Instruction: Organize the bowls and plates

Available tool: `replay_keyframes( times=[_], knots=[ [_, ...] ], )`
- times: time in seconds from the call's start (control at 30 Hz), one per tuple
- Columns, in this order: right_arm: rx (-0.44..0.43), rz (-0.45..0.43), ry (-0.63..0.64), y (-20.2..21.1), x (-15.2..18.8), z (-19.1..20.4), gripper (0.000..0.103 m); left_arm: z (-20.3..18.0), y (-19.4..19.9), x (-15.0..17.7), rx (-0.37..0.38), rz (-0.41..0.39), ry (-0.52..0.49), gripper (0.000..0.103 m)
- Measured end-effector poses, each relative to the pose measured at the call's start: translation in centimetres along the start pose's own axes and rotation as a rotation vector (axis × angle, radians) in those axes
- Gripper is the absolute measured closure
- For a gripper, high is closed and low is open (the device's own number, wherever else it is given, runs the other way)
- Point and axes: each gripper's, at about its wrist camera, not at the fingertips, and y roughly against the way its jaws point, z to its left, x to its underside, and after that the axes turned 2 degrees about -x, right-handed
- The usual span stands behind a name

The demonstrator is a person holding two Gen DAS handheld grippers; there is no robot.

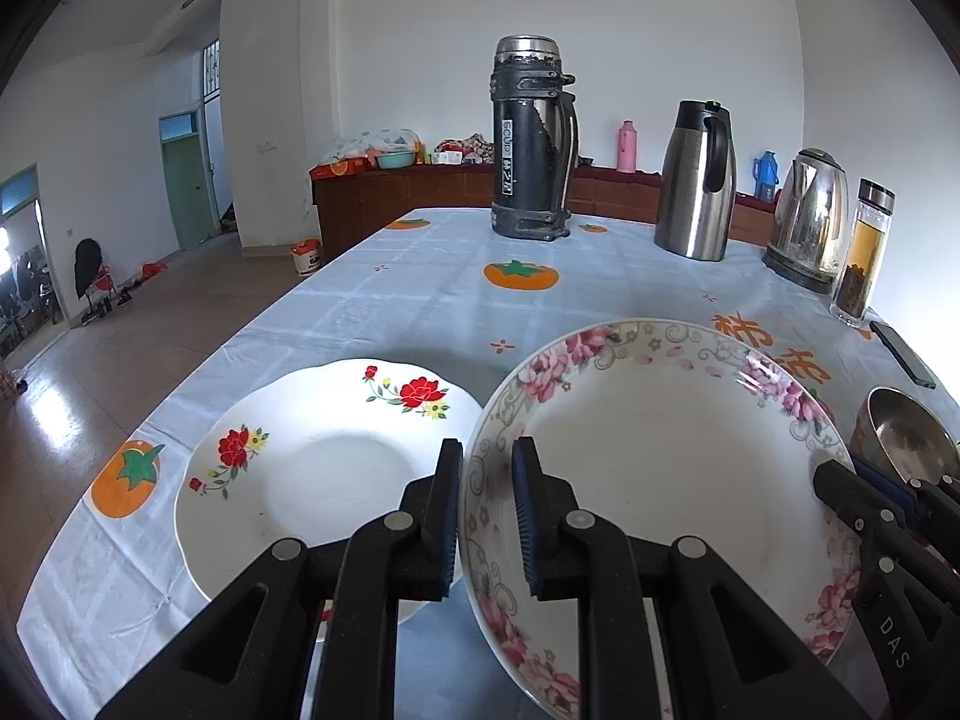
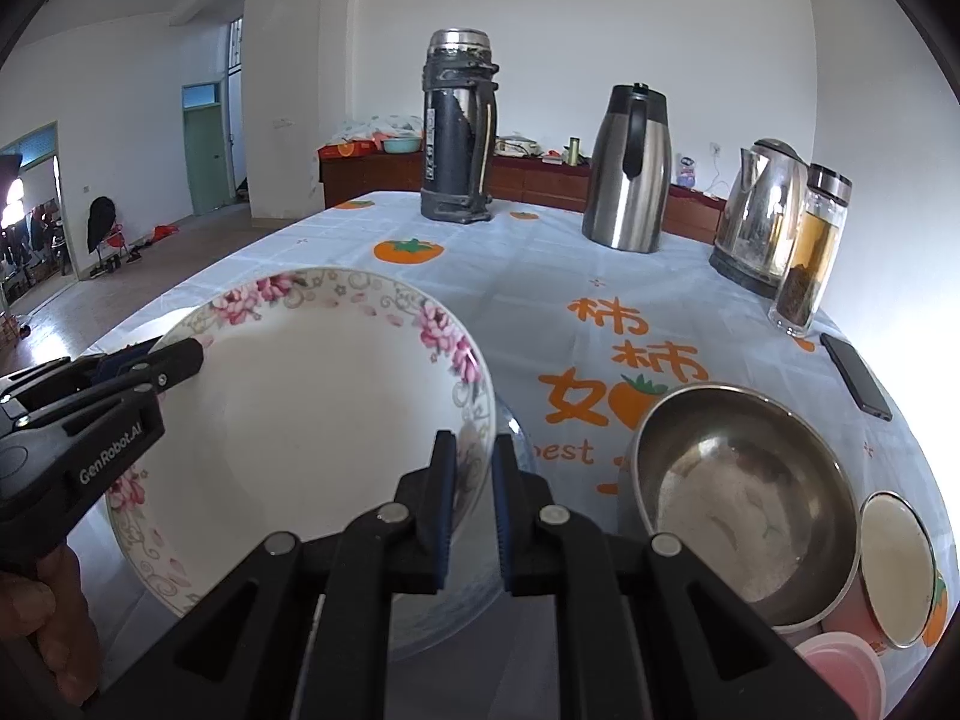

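Persimmon-print tablecloth (image 1: 420, 300) covers the table in a bare, white-walled room; vacuum flasks, a kettle and a tea bottle stand at its far side. I hold the pink-flowered plate (image 1: 660, 450) between both tools: my left gripper (image 1: 487, 516) pinches its left rim, one pad inside and one outside, and my right gripper (image 2: 474, 510) pinches the opposite rim likewise. Both pairs of jaws are nearly pressed together, with only the rim between them. This deep white plate, bordered in pink blossoms and grey scrolls, appears lifted and slightly tilted, over what looks like a glass dish (image 2: 516, 438). Beside it, to the left, the red-flowered plate (image 1: 312, 468) lies flat on the cloth. To the right sit a steel bowl (image 2: 744, 498) and smaller bowls. Step in hand, as I judge it: carrying one plate towards a stack. Next I must keep both grips level, centre the plate over its partner, and lower before releasing.
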Motion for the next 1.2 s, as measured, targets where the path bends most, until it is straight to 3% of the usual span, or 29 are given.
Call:
replay_keyframes(
  times=[1.2],
  knots=[
    [0.013, 0.065, -0.043, -1.0, -0.1, -1.1, 0.091, -0.8, -1.6, 0.2, 0.031, 0.058, -0.023, 0.084]
  ],
)
